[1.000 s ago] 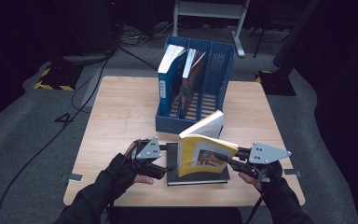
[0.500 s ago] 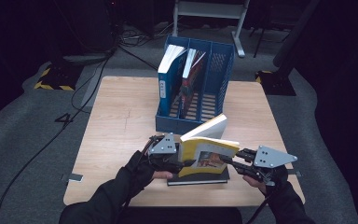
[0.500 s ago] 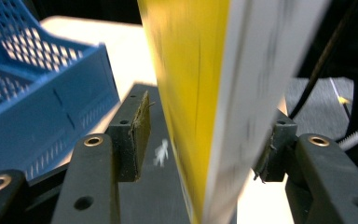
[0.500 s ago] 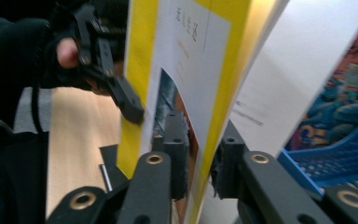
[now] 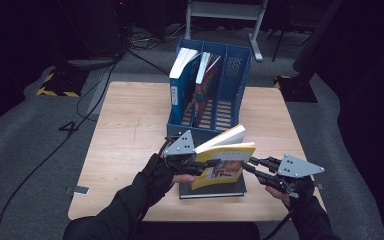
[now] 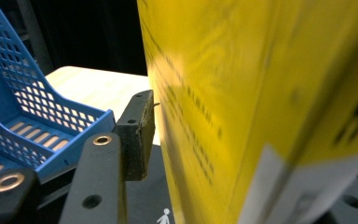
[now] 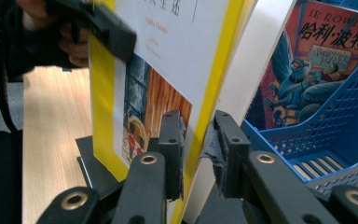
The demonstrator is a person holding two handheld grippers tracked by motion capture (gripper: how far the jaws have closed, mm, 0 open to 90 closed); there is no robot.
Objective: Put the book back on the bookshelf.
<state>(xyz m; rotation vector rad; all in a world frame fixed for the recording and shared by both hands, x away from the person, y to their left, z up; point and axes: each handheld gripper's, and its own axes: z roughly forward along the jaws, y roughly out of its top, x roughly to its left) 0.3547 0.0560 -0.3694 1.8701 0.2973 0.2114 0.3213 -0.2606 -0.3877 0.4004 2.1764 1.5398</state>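
My right tongs [image 7: 195, 140] have just been easing apart, with the yellow book's [image 5: 223, 165] front cover between the jaws. My left tongs [image 5: 200, 162], closing in, pinch its spine side, holding it tilted above the dark book [image 5: 212, 189] on the worktop [image 5: 130, 130]; beyond stands the blue file rack [image 5: 237, 75].

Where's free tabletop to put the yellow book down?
Bare wood left of the blue file rack to the table edge, and a strip right of it. Crowded at front centre: yellow book, dark book, both grippers.
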